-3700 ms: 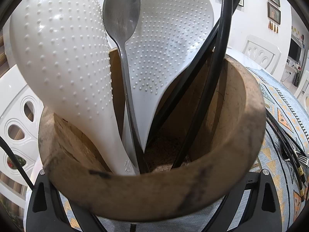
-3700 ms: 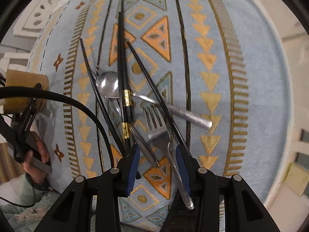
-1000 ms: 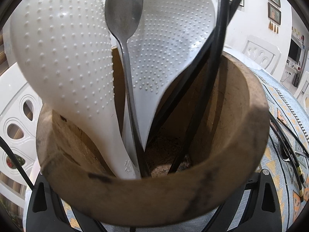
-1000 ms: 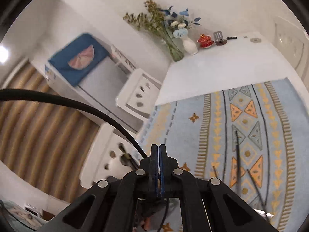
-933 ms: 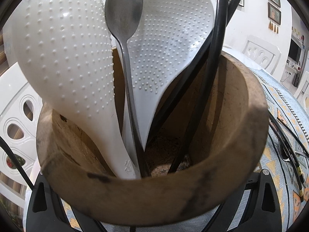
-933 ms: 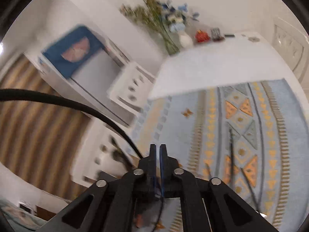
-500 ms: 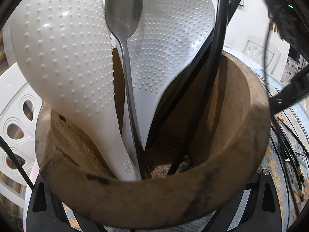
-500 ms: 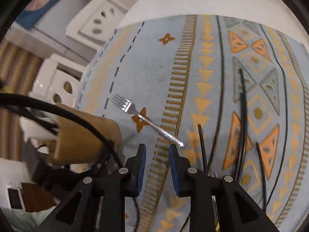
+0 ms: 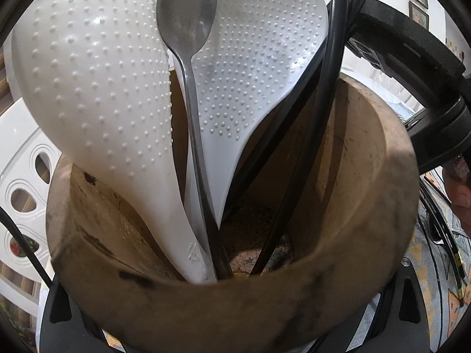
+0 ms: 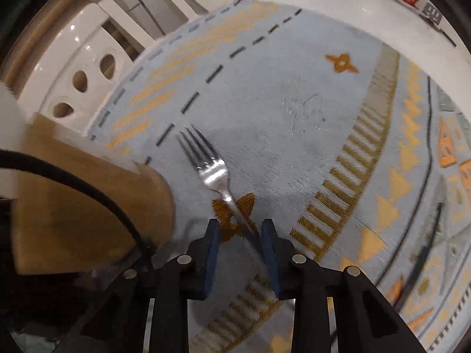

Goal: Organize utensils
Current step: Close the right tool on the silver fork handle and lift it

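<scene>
A silver fork (image 10: 210, 170) is laid flat on the patterned cloth, tines pointed far-left, just right of the wooden holder (image 10: 88, 206). Two white dimpled paddles (image 9: 97, 88), a metal spoon (image 9: 188, 29) and black chopsticks (image 9: 297, 158) are stood in the holder.

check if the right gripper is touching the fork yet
Cannot tell. In the right wrist view the fork handle runs between the open right gripper pads, close to one pad; blur hides contact.

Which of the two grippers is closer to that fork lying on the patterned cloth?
The right gripper: its blue pads, which have just been opening, straddle the fork handle without pressing it. The left gripper sits back at the wooden holder, gripping it, away from the fork.
</scene>
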